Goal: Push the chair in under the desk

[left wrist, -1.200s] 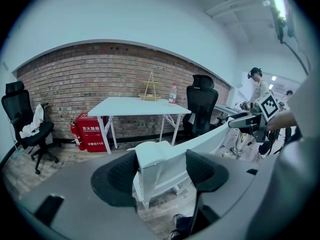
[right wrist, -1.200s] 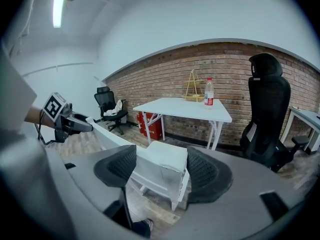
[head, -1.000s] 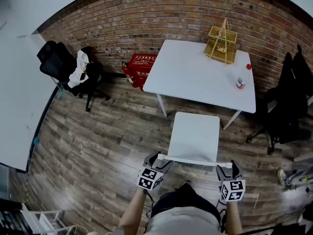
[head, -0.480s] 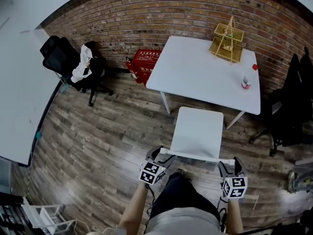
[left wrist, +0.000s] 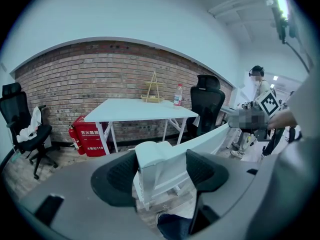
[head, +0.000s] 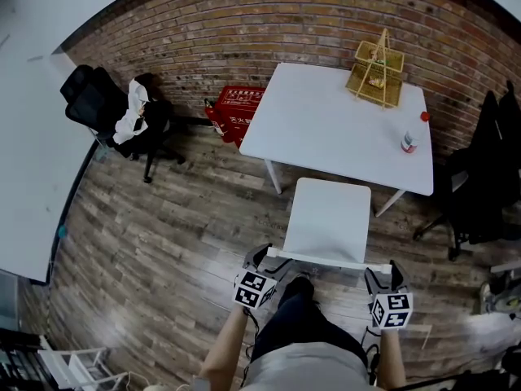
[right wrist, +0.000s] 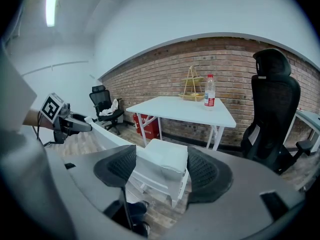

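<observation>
Room: brick wall (head: pixel 244 23) is backing the white desk (head: pixel 326 129).
Chair: white chair (head: pixel 327 218) is standing just before the desk.
Grippers: left gripper (left wrist: pixel 160 171) and right gripper (right wrist: pixel 161 171) are clamping the backrest (head: pixel 326 261) corners.
Risk: uneven pushing could be jamming it against a desk leg (head: pixel 273 177).

The white chair (head: pixel 328 218) sits nearer the white desk (head: pixel 326 120) than a second ago. The left gripper (head: pixel 264 261) and right gripper (head: pixel 383 277) have advanced with its backrest.
</observation>
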`<state>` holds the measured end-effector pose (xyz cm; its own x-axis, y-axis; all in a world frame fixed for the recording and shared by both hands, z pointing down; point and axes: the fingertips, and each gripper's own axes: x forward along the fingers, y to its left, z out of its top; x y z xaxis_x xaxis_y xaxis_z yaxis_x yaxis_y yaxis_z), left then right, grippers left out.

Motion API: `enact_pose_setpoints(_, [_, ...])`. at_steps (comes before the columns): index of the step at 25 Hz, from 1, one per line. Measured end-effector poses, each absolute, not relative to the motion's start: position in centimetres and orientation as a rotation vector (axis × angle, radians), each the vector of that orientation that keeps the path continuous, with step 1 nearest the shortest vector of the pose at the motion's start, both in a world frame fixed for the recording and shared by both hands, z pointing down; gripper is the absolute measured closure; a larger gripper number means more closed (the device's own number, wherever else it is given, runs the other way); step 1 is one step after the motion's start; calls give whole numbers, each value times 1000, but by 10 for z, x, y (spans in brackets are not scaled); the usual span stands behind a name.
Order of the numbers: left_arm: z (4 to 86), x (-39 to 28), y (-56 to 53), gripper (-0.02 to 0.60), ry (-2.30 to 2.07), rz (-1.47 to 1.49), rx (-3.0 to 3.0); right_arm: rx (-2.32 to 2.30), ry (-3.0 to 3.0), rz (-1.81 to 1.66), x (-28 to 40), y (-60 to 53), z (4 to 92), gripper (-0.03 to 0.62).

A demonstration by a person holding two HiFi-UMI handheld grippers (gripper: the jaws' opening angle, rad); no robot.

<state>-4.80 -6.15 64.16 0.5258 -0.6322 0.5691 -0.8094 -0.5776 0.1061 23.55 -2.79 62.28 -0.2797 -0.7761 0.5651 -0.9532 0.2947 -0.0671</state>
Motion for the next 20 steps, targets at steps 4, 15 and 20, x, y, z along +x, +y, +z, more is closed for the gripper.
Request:
enact_pose_setpoints(4, [642, -51, -76, 267, -1180, 691, 2416, 1555, -2137, 564, 233, -39, 625, 275])
enact_pose_setpoints(15, [641, -53, -119, 267, -1153, 697, 2430, 1582, -2113, 576, 229, -76, 623, 275])
enact_pose_setpoints(20, [641, -55, -137, 267, -1138, 704, 2439, 1594, -2109, 575, 226, -90, 623, 275])
